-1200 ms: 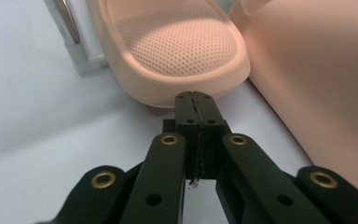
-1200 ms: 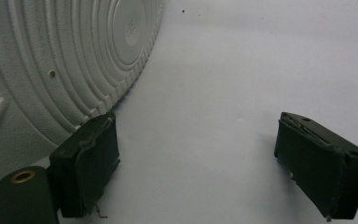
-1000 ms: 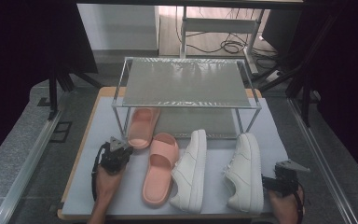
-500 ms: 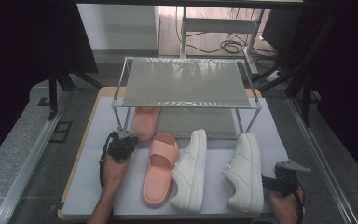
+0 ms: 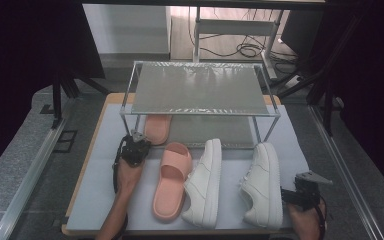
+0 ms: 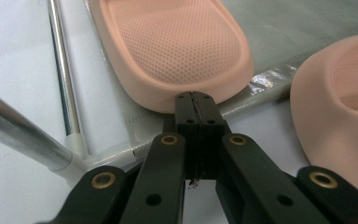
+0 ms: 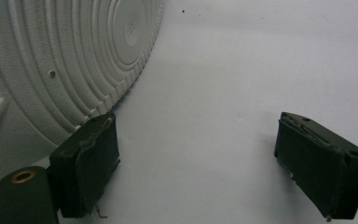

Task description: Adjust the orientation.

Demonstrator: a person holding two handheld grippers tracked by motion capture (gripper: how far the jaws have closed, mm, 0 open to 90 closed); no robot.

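One pink slipper (image 5: 157, 128) lies on the rack's lower shelf, mostly under the upper shelf (image 5: 200, 112). My left gripper (image 5: 139, 136) is shut, with nothing between its jaws. Its closed tips (image 6: 196, 100) touch the rounded end of that slipper (image 6: 177, 46). The second pink slipper (image 5: 171, 180) (image 6: 340, 107) lies on the white mat just to the right. Two white sneakers (image 5: 203, 182) (image 5: 262, 185) lie beside it. My right gripper (image 5: 296, 194) (image 7: 214, 158) rests open on the mat, its left finger next to the ribbed sole of the right sneaker (image 7: 51, 70).
The metal rack stands on thin chrome legs (image 6: 23, 133) at the back of the white mat (image 5: 100, 190), which covers a wooden table (image 5: 77, 185). Grey floor and metal rails (image 5: 25, 175) run along both sides. Cables lie on the floor behind.
My left gripper has moved forward toward the rack, and the pink slipper in front of it has slid farther under the upper shelf. The right gripper has stayed put.
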